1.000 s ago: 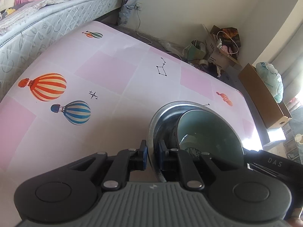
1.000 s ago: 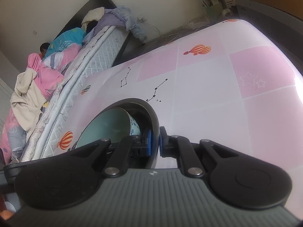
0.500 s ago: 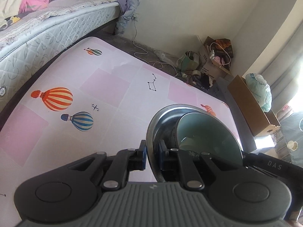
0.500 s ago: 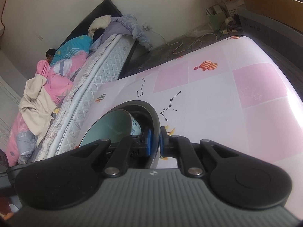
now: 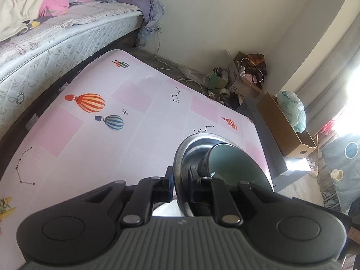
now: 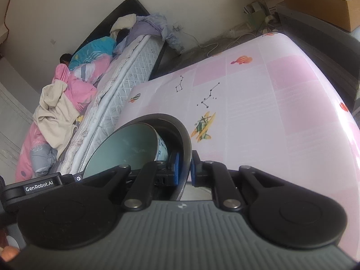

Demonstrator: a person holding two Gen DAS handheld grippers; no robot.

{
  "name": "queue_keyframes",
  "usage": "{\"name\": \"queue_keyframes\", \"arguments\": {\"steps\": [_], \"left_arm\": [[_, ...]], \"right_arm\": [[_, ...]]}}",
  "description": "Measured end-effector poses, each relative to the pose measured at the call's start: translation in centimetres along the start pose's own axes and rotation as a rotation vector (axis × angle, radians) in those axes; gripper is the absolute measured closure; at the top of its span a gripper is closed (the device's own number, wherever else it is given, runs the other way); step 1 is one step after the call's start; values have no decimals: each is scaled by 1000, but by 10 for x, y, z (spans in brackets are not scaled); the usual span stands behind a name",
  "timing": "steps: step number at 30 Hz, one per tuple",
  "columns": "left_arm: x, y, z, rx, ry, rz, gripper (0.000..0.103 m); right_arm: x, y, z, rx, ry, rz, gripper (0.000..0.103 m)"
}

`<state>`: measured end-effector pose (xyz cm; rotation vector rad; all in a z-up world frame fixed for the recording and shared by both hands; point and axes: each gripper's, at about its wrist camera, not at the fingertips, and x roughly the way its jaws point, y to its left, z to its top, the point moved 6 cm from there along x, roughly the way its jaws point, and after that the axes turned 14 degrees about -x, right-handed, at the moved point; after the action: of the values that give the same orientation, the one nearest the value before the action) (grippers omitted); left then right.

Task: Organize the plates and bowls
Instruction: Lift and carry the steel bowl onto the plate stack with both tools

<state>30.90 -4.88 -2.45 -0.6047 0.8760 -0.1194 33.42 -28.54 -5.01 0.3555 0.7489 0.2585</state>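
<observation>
left wrist view: a metal bowl [image 5: 191, 148] holding a teal bowl [image 5: 234, 164] hangs above the pink surface [image 5: 146, 103], near its right edge, the left claw [image 5: 181, 181] clamped on one rim and the right claw [image 6: 185, 168] on the opposite rim.

Materials as I see them: metal bowl [image 5: 180, 157], brushed and shiny; inner bowl [image 5: 234, 166], glazed ceramic, pale green; table cover [image 5: 146, 135], smooth, faintly glossy; far cardboard box [image 5: 283, 130], matt; my gripper fingers [image 6: 144, 180], matt black plastic.
</observation>
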Motion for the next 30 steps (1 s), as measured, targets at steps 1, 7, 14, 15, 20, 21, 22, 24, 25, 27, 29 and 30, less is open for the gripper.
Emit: {"name": "queue_keyframes", "arguments": {"steps": [1, 7, 14, 15, 20, 21, 22, 24, 25, 27, 29, 30], "left_arm": [[-5, 3, -5, -4, 2, 0, 91], [-15, 19, -35, -5, 38, 7, 91], [-7, 34, -59, -6, 76, 31, 91], [-6, 36, -61, -6, 77, 32, 91], [0, 45, -68, -9, 90, 49, 91], [0, 46, -69, -7, 92, 52, 91], [1, 48, -70, -5, 95, 54, 91], [3, 50, -72, -1, 101, 55, 90], [4, 51, -73, 2, 105, 56, 90], [7, 53, -76, 7, 117, 63, 89], [7, 55, -78, 10, 124, 64, 87], [7, 55, -79, 11, 124, 64, 85]], "right_arm": [[-5, 1, -9, 4, 6, 2, 93], [-23, 6, -55, 23, 47, -9, 93], [-25, -1, -94, 27, 91, -37, 92], [-24, -1, -98, 22, 97, -41, 92], [-17, -1, -111, -20, 118, -67, 92], [-16, -1, -113, -27, 122, -70, 92], [-13, 0, -114, -38, 126, -77, 92], [-10, 1, -116, -63, 125, -90, 92], [-8, 2, -117, -77, 122, -98, 92], [-7, 3, -116, -103, 112, -112, 92], [-8, 6, -114, -142, 103, -134, 92], [-8, 8, -113, -162, 97, -147, 92]]}}
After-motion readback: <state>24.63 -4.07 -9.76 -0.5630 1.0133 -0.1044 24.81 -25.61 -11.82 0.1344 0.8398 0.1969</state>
